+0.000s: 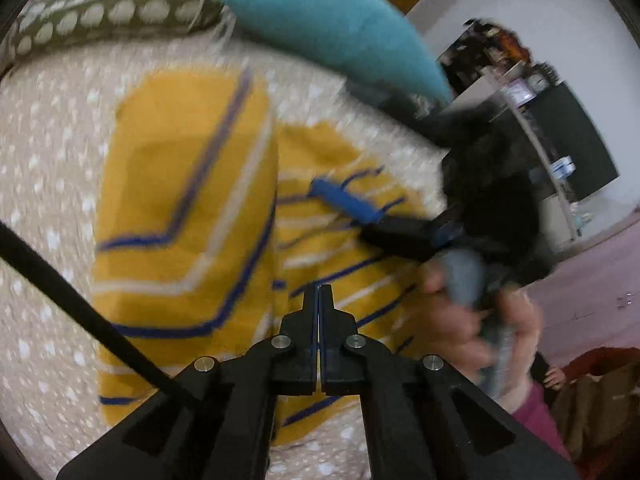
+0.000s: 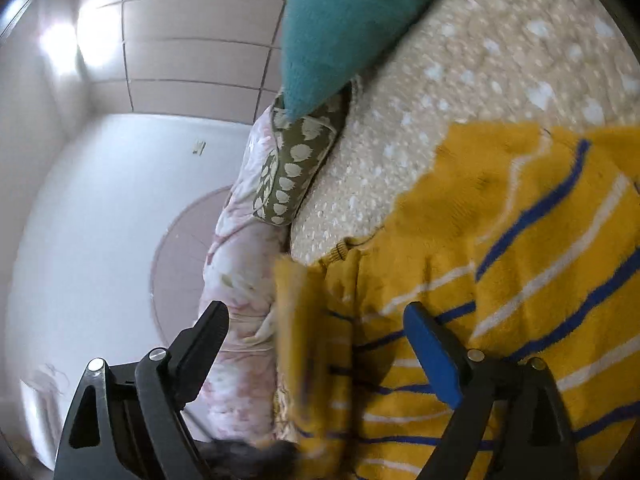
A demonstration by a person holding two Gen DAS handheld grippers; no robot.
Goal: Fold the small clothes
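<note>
While the right gripper (image 2: pixel 320 344) hangs with fingers wide apart around a raised fold of the sweater (image 1: pixel 184 208) on the bed (image 1: pixel 48 168), and the left gripper (image 1: pixel 319 300) is pressed together empty, the fold may slip loose.

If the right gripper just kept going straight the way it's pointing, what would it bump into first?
Probably the raised edge of the yellow striped sweater, which sits between the open right gripper fingers. Beyond it lies the spotted beige bedspread. Blur makes depth uncertain.
</note>
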